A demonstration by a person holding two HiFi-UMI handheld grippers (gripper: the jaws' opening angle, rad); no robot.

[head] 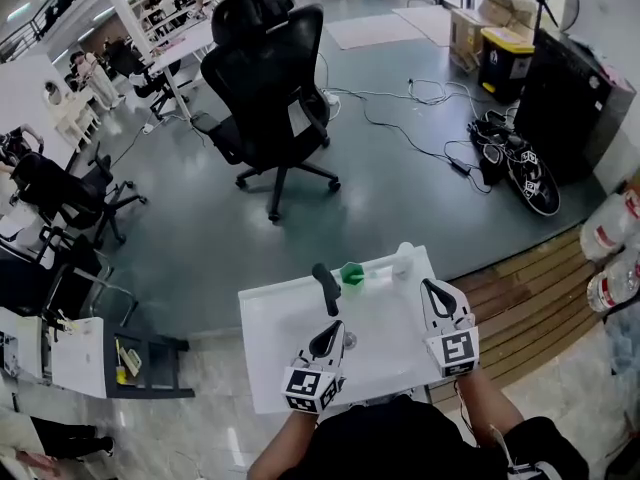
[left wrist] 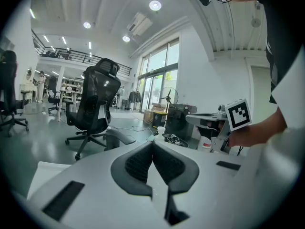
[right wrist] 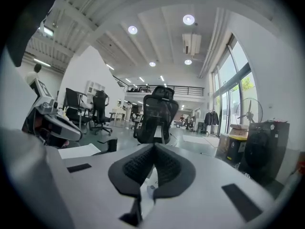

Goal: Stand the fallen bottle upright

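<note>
Fingers of your left gripper [left wrist: 153, 146] and right gripper [right wrist: 154, 149] are pressed together on nothing, and both point nearly level above the white table [head: 290, 338]. Ahead of the fingertips, well apart from them, the clear green-capped bottle [head: 378, 268] seems to lie on its side. You will probably need to spread one pair before reaching for it.

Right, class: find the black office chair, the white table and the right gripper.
black office chair [head: 266, 63], head view, on its backrest.
white table [head: 270, 340], head view, bare top near its left edge.
right gripper [right wrist: 153, 149], right gripper view, where its shut jaws meet.
</note>
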